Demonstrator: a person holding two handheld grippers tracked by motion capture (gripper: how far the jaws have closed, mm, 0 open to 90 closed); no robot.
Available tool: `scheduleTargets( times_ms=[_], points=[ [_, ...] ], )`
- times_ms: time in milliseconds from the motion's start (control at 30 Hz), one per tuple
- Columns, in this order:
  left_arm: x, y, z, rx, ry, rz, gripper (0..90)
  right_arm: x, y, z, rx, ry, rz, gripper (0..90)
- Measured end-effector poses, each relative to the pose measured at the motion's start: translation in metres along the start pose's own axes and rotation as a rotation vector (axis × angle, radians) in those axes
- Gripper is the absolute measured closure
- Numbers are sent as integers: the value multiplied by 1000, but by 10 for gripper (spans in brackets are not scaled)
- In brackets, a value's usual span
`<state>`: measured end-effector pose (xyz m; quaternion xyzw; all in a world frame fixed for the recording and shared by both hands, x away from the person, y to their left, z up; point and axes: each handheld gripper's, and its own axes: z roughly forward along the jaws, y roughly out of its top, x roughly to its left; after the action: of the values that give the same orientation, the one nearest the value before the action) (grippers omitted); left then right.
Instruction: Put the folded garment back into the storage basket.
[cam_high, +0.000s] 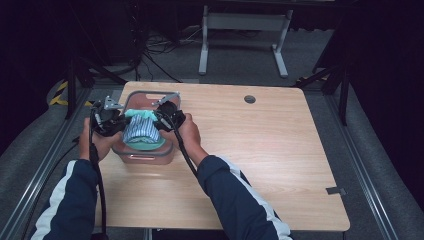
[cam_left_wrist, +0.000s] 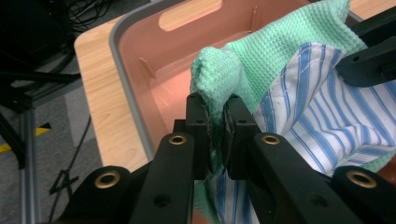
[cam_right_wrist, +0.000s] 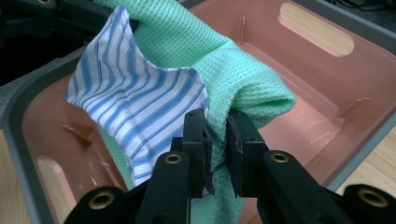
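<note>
A green waffle-weave cloth (cam_high: 145, 117) (cam_left_wrist: 275, 51) (cam_right_wrist: 219, 60) lies folded with a blue-and-white striped cloth (cam_high: 141, 131) (cam_left_wrist: 322, 116) (cam_right_wrist: 135, 105), and the pair hangs over a pink bin with a grey rim (cam_high: 131, 95) (cam_left_wrist: 126, 93) (cam_right_wrist: 327, 79). My left gripper (cam_high: 120, 121) (cam_left_wrist: 216, 127) is shut on one end of the cloths. At the other end my right gripper (cam_high: 161, 119) (cam_right_wrist: 218, 140) is shut on them too. The bundle sags between both grippers into the mouth of the bin. In the left gripper view the right gripper's black body (cam_left_wrist: 369, 51) shows at the far right.
The bin stands at the back left of a wooden table (cam_high: 260, 150), near its left edge. A round cable hole (cam_high: 249, 99) sits in the tabletop toward the back. Beyond the table, on grey floor, are a white frame (cam_high: 245, 30) and cables.
</note>
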<state>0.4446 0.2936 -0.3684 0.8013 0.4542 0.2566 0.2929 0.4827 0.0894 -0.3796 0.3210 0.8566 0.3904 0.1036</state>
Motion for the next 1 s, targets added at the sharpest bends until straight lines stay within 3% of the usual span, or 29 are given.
scheduleTargets(
  times_ms=[233,400,433,467,500,600,1000],
  points=[
    [-4,1,8,21,5,5,783,-6,-5,3,14,-19,5,758],
    [-2,0,9,37,36,-2,591,-9,-9,2,19,-49,8,580],
    [-2,0,8,50,65,3,591,-9,-9,2,19,-49,8,580],
    [-1,0,7,44,67,-3,545,-10,-10,0,23,-57,6,564],
    [0,0,4,23,52,-22,518,-10,-10,-2,19,-62,5,555],
    [-1,2,-2,-12,54,-19,489,-13,-12,-8,10,-58,0,537],
    [-18,6,-12,-45,15,23,394,-18,-18,-26,30,-96,-88,411]
  ],
)
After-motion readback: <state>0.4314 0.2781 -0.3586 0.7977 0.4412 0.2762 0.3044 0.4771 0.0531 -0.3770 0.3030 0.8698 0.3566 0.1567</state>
